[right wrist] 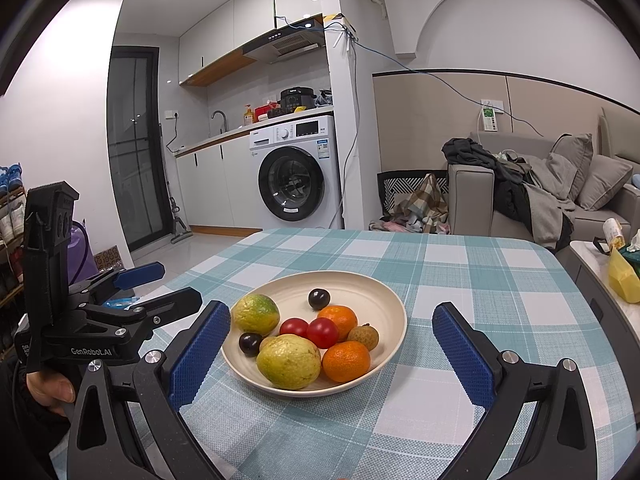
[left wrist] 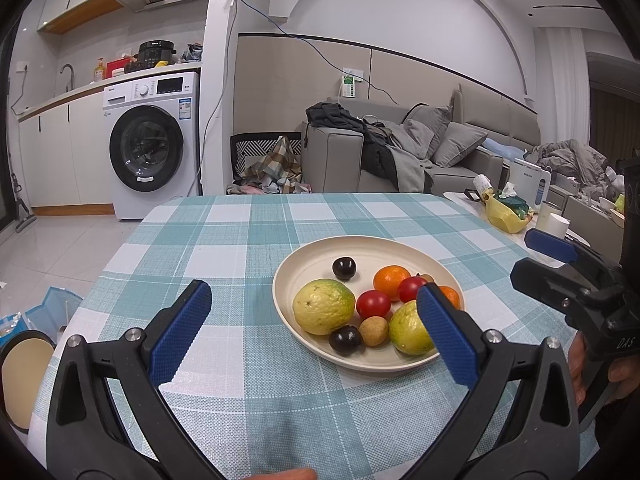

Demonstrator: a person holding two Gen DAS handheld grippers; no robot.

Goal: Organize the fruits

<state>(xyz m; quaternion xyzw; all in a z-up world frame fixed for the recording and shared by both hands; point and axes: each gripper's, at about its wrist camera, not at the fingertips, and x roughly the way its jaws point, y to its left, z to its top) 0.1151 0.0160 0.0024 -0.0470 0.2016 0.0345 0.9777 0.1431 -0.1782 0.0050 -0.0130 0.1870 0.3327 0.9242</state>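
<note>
Fruits (right wrist: 304, 344) on cream plate (right wrist: 384, 300); left hand-held gripper (left wrist: 314, 300) ("GenRobot.AI") and right hand-held gripper (right wrist: 332, 320) both spread apart, empty.

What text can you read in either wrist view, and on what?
"GenRobot.AI": body of the left hand-held gripper, right wrist view.
"DAS": body of the right hand-held gripper, left wrist view.
Washing machine badges, panel and stickers: too small.
Wall charger label: blurred.

Tablecloth (right wrist: 440, 280): woven cloth, matt, coarse weave, checked. Plate (right wrist: 372, 292): smooth, matt cream, looks plastic. Tomatoes (right wrist: 322, 332): glossy, smooth skin. Guavas (right wrist: 289, 361): dull, faintly pitted. Left gripper (left wrist: 314, 312): matt black plastic, pads (left wrist: 180, 332) blue, ribbed, rubbery; screws bright metal.
</note>
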